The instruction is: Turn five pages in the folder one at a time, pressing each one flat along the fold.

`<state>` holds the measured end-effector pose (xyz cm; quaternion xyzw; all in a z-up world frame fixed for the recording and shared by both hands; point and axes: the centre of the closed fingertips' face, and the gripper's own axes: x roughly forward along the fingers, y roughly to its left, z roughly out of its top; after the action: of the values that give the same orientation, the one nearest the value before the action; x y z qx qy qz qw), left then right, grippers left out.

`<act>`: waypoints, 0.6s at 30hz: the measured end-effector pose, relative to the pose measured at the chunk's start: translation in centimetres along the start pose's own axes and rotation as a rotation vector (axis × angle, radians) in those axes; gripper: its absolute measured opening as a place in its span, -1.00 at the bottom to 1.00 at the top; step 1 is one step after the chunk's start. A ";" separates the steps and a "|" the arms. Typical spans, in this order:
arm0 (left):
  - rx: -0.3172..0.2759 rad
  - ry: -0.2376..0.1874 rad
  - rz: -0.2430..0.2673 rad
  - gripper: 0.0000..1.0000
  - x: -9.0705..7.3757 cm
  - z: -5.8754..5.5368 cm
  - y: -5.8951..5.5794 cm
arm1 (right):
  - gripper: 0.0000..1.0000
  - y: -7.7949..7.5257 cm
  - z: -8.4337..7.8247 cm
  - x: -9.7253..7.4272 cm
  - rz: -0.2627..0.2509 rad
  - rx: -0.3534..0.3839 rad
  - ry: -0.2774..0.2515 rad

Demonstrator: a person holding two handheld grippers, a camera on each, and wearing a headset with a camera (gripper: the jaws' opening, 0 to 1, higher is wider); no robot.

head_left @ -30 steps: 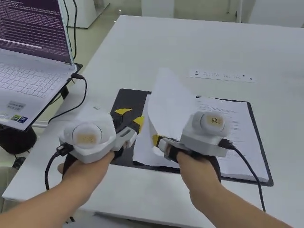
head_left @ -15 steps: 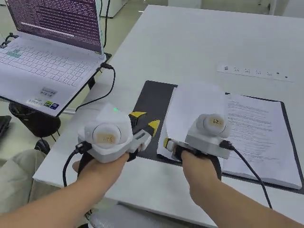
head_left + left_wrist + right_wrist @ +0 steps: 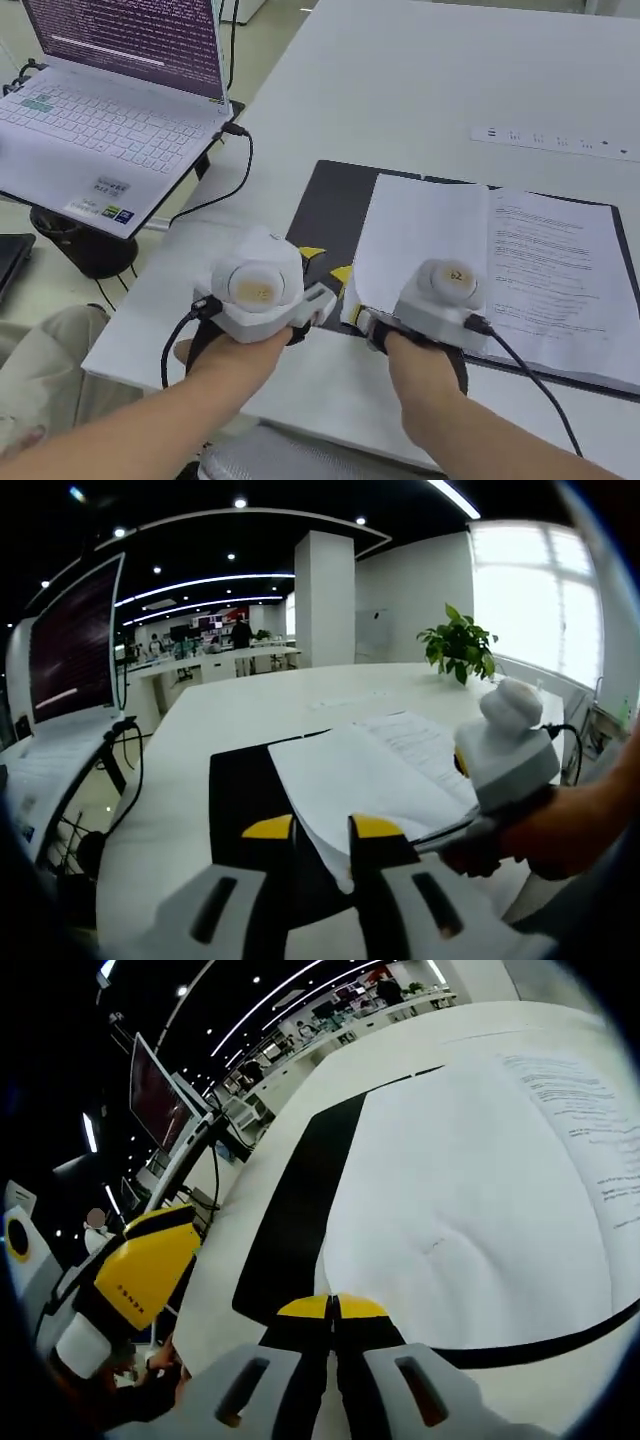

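A black folder (image 3: 325, 205) lies open on the white table, with a printed page (image 3: 560, 265) on its right half. A blank-backed page (image 3: 425, 230) is turned over to the left and lies low over the fold. My right gripper (image 3: 357, 316) is shut on that page's near left corner; in the right gripper view the jaws (image 3: 333, 1308) meet on the paper's edge (image 3: 450, 1230). My left gripper (image 3: 327, 264) is open just left of that corner. In the left gripper view the page's edge (image 3: 345, 780) reaches into the gap of the left gripper (image 3: 322, 828).
An open laptop (image 3: 110, 110) sits on a stand at the far left, its cable (image 3: 228, 185) trailing toward the folder. A white power strip (image 3: 560, 142) lies beyond the folder. The table's near edge (image 3: 300, 400) runs under my hands.
The page stood nearly upright a second ago; it has swung down to the left over the folder, with the right gripper still shut on it. The head camera has shifted.
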<state>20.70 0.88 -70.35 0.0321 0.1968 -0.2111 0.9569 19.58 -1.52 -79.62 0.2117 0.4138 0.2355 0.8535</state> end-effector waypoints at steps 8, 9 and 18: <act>0.006 0.057 -0.016 -0.61 2.1 -1.5 -1.4 | -0.93 0.5 -0.1 -0.8 0.051 -0.014 -0.019; 0.005 0.061 -0.018 -0.61 2.4 -1.6 -1.6 | -0.92 0.6 -0.1 -0.9 0.061 -0.015 -0.018; -0.043 0.112 -0.022 -0.62 4.4 -2.9 -2.2 | -0.84 1.4 -0.7 -2.3 0.108 -0.100 -0.009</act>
<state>22.40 -2.45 -74.65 0.0212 0.2546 -0.2152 0.9426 17.42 -1.58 -77.82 0.1919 0.3855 0.3006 0.8510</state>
